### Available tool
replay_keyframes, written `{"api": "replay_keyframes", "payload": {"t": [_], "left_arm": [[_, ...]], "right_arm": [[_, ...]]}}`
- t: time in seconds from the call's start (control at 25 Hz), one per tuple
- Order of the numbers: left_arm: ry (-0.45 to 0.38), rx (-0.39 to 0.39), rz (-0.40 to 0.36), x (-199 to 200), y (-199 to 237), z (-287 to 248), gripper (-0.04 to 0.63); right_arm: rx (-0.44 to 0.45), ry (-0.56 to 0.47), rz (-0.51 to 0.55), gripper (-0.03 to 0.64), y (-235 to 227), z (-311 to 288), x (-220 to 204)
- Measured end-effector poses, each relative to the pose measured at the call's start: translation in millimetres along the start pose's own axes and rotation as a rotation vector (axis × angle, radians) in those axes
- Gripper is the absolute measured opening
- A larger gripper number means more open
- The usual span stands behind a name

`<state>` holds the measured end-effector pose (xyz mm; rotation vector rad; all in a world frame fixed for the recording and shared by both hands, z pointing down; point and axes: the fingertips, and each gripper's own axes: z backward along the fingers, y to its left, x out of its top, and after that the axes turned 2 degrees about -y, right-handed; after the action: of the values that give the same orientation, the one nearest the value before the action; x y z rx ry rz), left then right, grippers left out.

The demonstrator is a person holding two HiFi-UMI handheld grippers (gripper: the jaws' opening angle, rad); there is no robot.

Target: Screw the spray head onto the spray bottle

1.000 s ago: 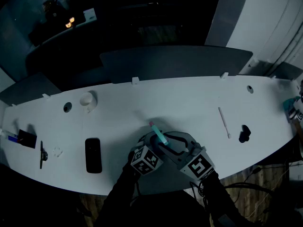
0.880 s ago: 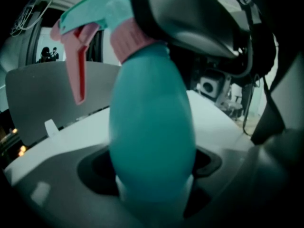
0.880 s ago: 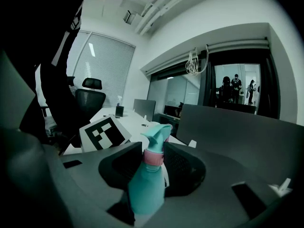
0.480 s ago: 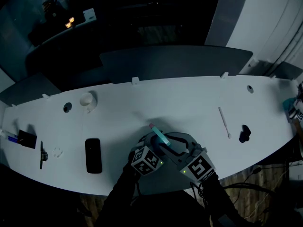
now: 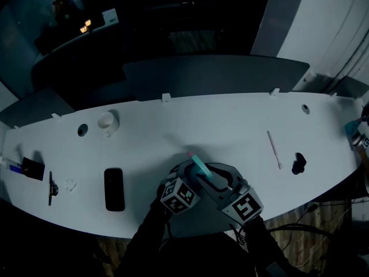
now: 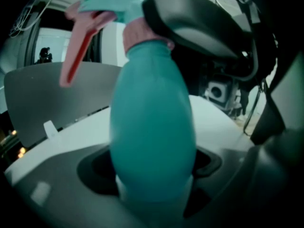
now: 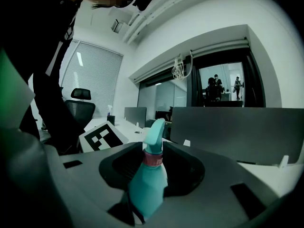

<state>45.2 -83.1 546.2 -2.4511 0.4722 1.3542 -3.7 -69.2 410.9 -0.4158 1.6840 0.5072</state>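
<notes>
Dim office; a smooth white table (image 5: 230, 126) curves along its near edge just below both tools, with open surface ahead of them. Over that edge the left tool (image 5: 185, 172) clamps the glossy teal spray bottle (image 6: 152, 127) round its belly; the right tool (image 5: 214, 175) seems to pinch the pink-collared spray head (image 6: 107, 4) above.

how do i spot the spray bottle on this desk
On the long white desk's near edge, the left gripper and right gripper meet. The spray bottle is gripped between them. Against the grey grippers it stands out: teal, with a pink collar and trigger.
</notes>
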Motion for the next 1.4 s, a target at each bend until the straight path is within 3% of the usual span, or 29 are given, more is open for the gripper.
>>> {"api": "replay_keyframes", "payload": {"t": [0.16, 0.44, 0.8, 0.92, 1.08, 1.28, 1.4], "left_arm": [[0.001, -0.002, -0.001, 0, -1, 0, 0.426], [-0.001, -0.002, 0.001, 0, 0, 0, 0.426], [-0.003, -0.006, -0.002, 0, -1, 1, 0.428], [-0.043, -0.024, 0.026, 1, 0, 6, 0.43], [-0.098, -0.118, 0.081, 4, -5, 17, 0.454], [-0.074, -0.287, 0.003, -1, -13, 22, 0.479], [-0.079, -0.368, -0.005, 2, -13, 22, 0.479]], "right_arm": [[-0.019, -0.023, -0.041, 0.138, 0, 3, -3], [0.007, 0.033, 0.029, 0.138, 2, -3, -5], [0.033, 0.04, 0.02, 0.137, 3, -3, -6], [0.044, 0.041, 0.022, 0.137, 5, -3, -6], [0.056, 0.033, 0.026, 0.137, 4, -3, -6], [0.084, 0.036, 0.025, 0.137, 4, -5, -6], [0.101, 0.035, 0.019, 0.137, 4, -6, -6]]}}
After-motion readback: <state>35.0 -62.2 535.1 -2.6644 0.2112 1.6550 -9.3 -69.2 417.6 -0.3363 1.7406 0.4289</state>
